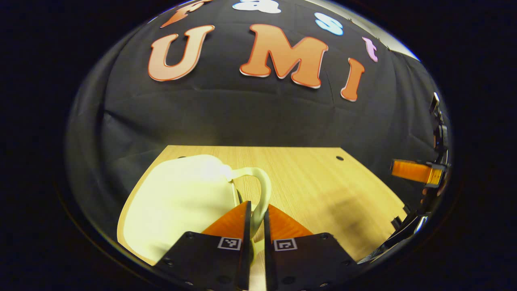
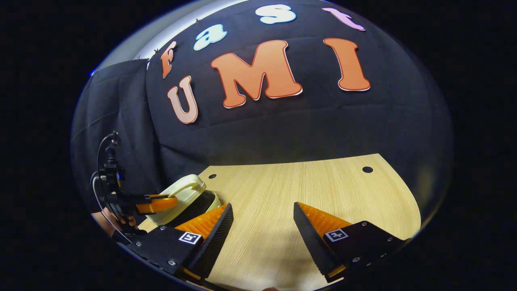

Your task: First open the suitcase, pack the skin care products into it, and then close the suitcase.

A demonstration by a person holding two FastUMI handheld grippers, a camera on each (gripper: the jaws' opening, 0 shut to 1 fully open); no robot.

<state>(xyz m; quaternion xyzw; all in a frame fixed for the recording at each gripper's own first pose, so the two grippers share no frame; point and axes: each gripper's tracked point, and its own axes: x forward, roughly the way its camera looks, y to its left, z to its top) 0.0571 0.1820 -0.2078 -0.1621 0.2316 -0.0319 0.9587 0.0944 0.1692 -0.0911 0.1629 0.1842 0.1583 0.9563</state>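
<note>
Both of my grippers sit low over the wooden tabletop [image 2: 323, 186]. On my left gripper [image 1: 257, 220] the fingers are pinched nearly together around the pale handle [image 1: 264, 190] of the cream suitcase [image 1: 177, 202], which lies at the tabletop's left edge. My right gripper [image 2: 262, 222] has its jaws spread wide with nothing between them, above bare wood. From the right gripper view I see the suitcase [image 2: 183, 194] off to the left, lid slightly raised.

A pale wooden table [image 2: 307, 190] carries a cream suitcase [image 1: 177, 198].
</note>
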